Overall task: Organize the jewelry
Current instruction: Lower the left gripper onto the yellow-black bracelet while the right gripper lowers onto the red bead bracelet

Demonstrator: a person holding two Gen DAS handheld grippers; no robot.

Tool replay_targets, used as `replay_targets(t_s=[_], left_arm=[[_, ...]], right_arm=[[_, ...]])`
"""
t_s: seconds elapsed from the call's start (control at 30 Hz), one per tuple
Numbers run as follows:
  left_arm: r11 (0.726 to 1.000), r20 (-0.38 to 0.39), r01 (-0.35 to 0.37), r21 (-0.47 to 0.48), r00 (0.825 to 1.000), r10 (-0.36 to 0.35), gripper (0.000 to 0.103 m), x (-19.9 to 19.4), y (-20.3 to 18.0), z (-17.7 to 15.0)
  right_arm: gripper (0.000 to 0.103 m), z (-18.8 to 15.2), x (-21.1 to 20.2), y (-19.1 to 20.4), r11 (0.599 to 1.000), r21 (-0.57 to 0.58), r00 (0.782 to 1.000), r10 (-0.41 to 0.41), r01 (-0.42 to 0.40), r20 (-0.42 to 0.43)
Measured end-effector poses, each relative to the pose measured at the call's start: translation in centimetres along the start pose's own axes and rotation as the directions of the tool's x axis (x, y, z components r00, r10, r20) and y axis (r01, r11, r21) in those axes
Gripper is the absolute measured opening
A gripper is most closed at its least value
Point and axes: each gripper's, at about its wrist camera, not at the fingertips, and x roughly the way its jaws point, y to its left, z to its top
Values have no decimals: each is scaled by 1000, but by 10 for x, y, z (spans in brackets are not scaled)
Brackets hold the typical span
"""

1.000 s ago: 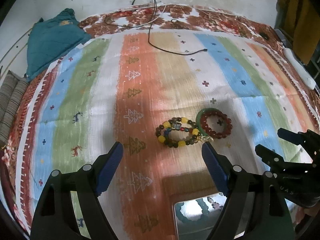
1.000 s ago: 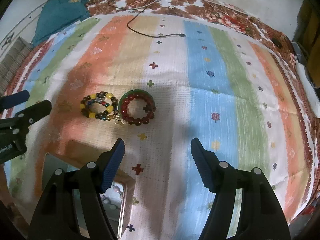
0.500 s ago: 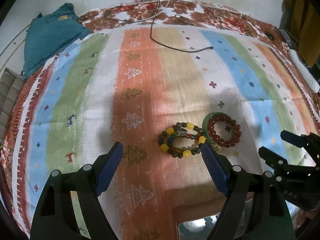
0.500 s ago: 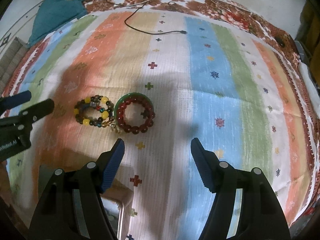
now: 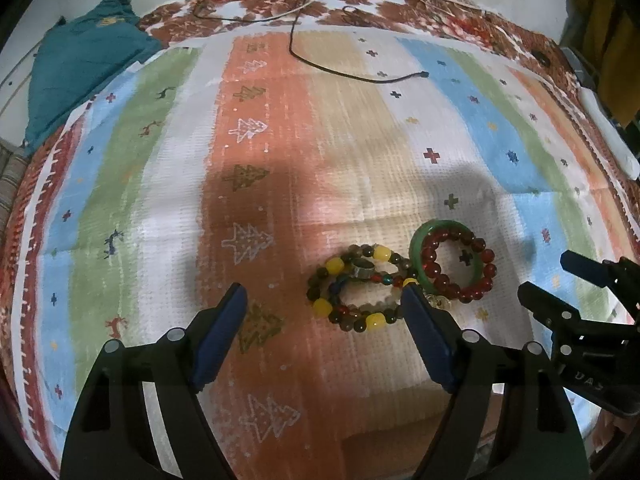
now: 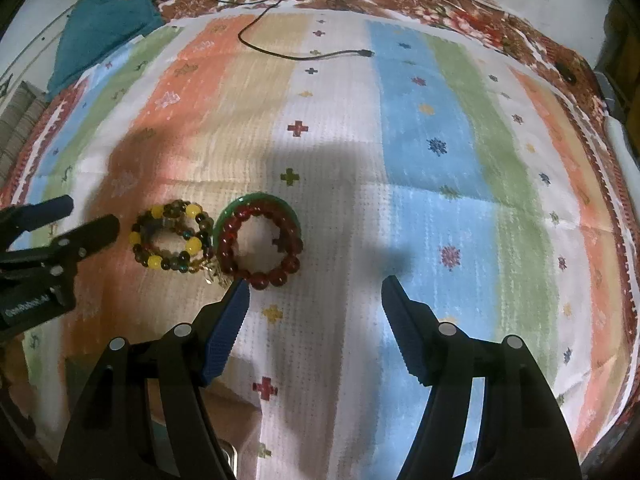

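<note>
A pile of bead bracelets with yellow, brown and red beads [image 5: 358,290] [image 6: 172,240] lies on the striped cloth [image 5: 280,152]. Right beside it lies a green bangle [image 5: 418,250] [image 6: 260,202] with a dark red bead bracelet [image 5: 460,266] [image 6: 260,246] resting on it. My left gripper [image 5: 324,300] is open and empty, its right fingertip just in front of the bead pile. My right gripper [image 6: 314,292] is open and empty, its left fingertip close to the red bracelet's near edge. Each gripper shows at the side of the other's view.
A black cable [image 5: 352,74] [image 6: 300,54] lies across the far part of the cloth. A teal cloth [image 5: 84,56] [image 6: 104,24] sits at the far left corner. A box edge [image 6: 228,452] shows at the bottom of the right wrist view.
Both grippers have moved forward towards the bracelets, which now sit closer to the fingertips. The box near the bottom has slipped almost out of both views.
</note>
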Motion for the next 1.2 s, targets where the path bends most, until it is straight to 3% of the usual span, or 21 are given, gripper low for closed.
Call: replay_targets(t_s=[0.53, 0.63, 0.83, 1.2], left_arm=[[999, -53, 21, 26, 998, -19, 62, 30, -5, 12], [999, -64, 25, 30, 998, -23, 57, 35, -6, 14], [999, -88, 30, 40, 996, -26, 56, 47, -7, 18], [997, -125, 53, 62, 991, -44, 41, 62, -16, 20]], right_arm=[[68, 13, 28, 6, 999, -39, 999, -9, 7, -43], [61, 14, 34, 6, 999, -42, 998, -13, 11, -57], [59, 17, 46, 3, 999, -41, 997, -19, 16, -74], [33, 21, 57, 8, 997, -73, 996, -3, -4, -91]])
